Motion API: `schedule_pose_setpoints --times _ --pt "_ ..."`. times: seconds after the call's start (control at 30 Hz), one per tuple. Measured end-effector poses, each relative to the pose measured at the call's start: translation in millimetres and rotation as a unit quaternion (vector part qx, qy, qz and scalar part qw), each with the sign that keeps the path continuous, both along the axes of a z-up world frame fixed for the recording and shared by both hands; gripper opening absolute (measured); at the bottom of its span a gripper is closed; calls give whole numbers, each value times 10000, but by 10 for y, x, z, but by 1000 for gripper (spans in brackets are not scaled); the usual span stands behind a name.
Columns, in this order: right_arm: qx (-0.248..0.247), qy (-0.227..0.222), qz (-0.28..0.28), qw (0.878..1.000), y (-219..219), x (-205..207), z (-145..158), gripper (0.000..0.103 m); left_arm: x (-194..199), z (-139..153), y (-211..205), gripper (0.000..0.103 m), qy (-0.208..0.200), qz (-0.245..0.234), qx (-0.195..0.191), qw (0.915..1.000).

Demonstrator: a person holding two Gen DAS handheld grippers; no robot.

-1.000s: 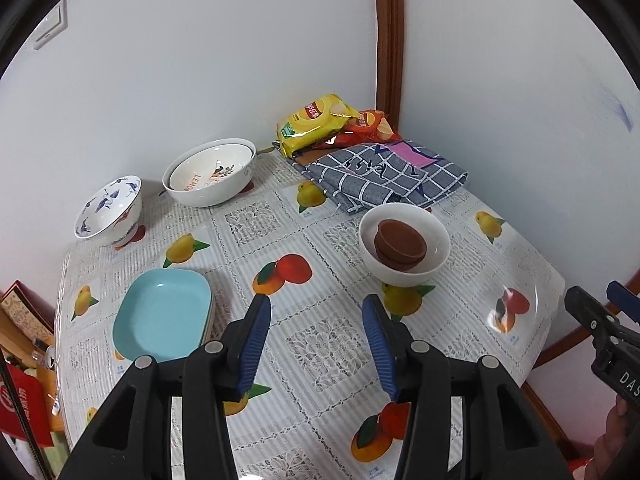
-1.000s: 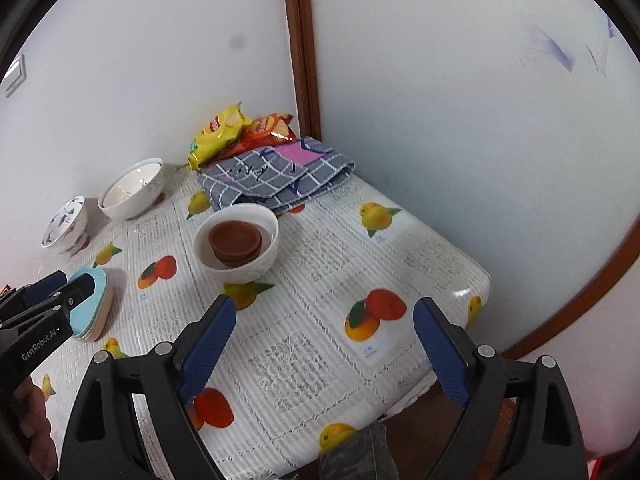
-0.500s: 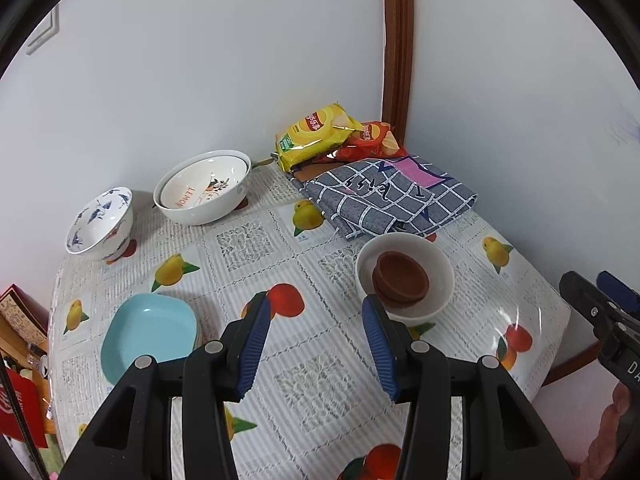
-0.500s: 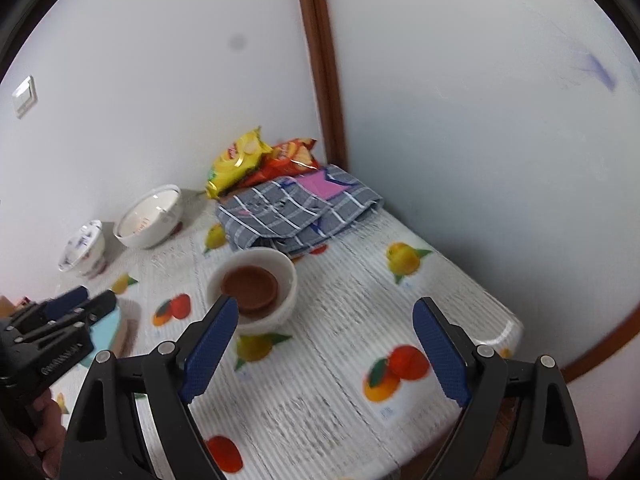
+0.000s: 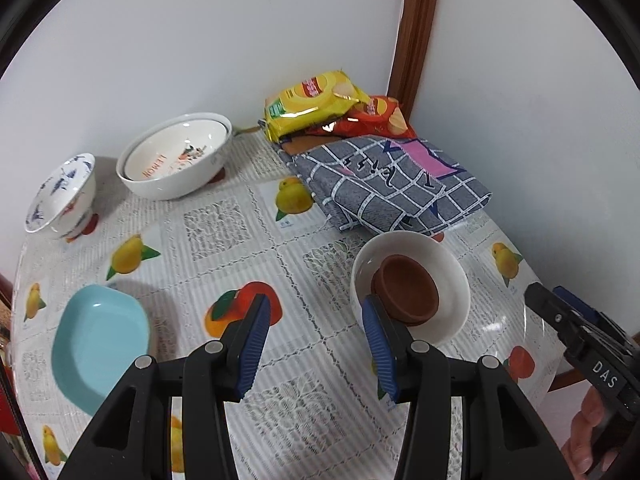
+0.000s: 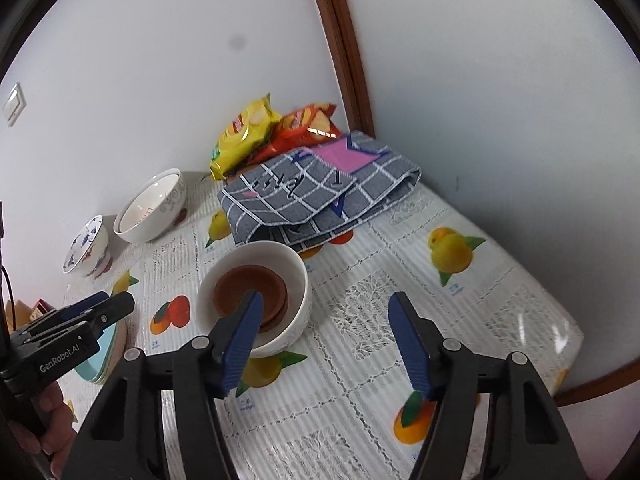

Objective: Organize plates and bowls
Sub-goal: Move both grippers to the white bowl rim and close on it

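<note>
Brown bowl [image 6: 250, 294] inside white bowl [image 6: 298, 280]

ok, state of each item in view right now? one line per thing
left gripper: open, empty
right gripper: open, empty
brown dish: nested in white bowl
white bowl: upright on table
lemon bowl: upright, another bowl nested inside
blue-patterned bowl: tilted
teal plates: stacked
checked cloth: folded

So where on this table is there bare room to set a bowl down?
Free: the middle strip between the teal plate and the white bowl, and the near right corner beyond that bowl. Crowded: the back, with the lemon bowl, snack bags and checked cloth.
</note>
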State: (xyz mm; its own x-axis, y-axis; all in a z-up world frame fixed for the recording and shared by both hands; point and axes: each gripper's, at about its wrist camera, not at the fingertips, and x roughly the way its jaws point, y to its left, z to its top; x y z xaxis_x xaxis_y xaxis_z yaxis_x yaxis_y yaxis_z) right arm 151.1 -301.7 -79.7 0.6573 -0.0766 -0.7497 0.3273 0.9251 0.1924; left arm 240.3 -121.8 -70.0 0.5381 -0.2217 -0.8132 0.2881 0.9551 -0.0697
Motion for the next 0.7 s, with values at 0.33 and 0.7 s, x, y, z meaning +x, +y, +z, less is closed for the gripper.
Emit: schedule_pose_setpoints --times 0.33,0.7 --pt "147 220 189 9995 -3 352 -297 63 248 -302 -206 46 351 -88 36 9993" --pt "170 703 240 9971 23 622 -644 61 407 -533 -333 46 584 -198 134 9980"
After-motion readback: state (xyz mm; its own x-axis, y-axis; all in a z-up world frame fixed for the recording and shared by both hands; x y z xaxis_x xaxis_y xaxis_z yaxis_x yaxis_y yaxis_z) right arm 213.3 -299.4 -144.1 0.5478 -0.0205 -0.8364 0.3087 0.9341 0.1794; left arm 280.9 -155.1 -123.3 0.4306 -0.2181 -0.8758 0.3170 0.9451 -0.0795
